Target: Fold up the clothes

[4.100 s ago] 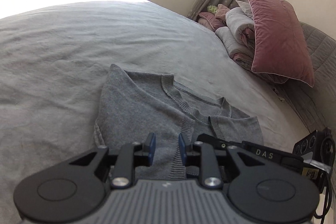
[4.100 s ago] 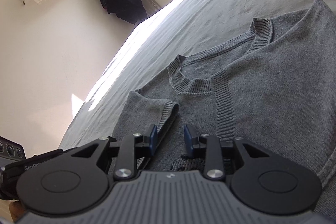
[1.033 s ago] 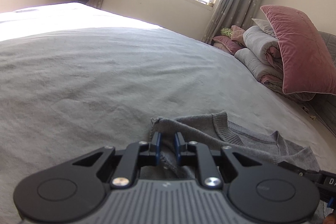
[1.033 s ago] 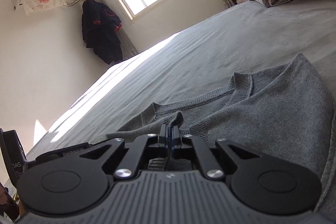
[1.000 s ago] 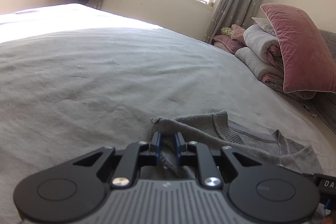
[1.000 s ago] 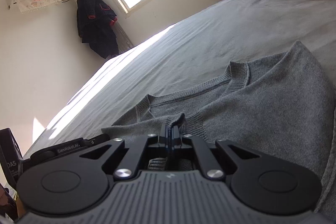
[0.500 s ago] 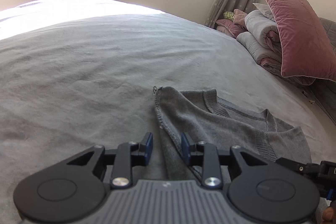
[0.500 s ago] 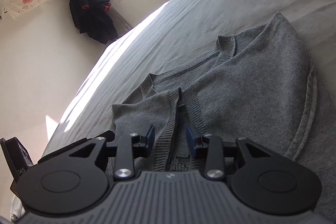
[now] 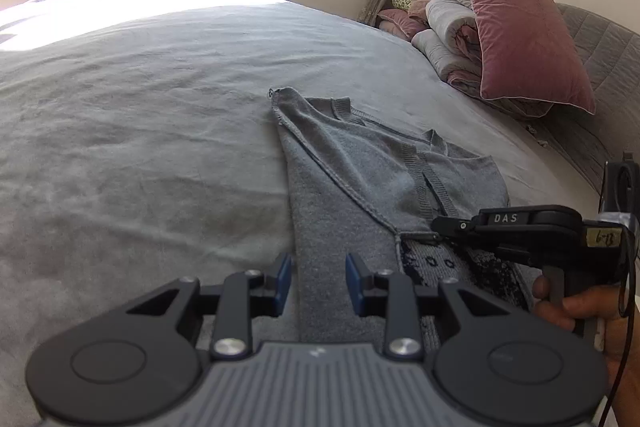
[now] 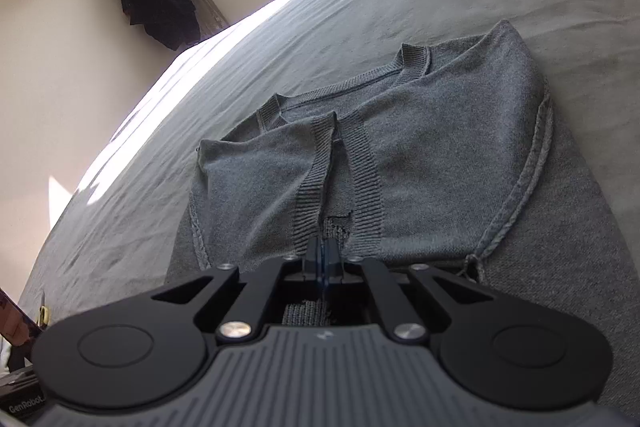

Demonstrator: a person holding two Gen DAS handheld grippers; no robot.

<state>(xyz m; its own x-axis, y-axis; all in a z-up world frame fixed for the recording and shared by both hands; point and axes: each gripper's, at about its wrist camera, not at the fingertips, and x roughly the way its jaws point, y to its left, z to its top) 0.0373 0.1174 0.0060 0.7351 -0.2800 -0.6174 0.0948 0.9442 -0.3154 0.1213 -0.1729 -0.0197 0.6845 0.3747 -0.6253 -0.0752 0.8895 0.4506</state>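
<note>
Grey sweater (image 9: 352, 163) lies on the bed (image 9: 140, 115), both sleeves laid inward over the chest, ribbed cuffs side by side near the middle. Right tool (image 10: 322, 251) is seen clamped narrow on knit fabric just below the cuffs. Left tool (image 9: 318, 277) stands wide, holding nothing, poised over the sweater's left edge. Judged step: lengthwise fold. Next move calls for a matching left-side grip. Pink pillow (image 9: 520, 35) sits well apart.
</note>
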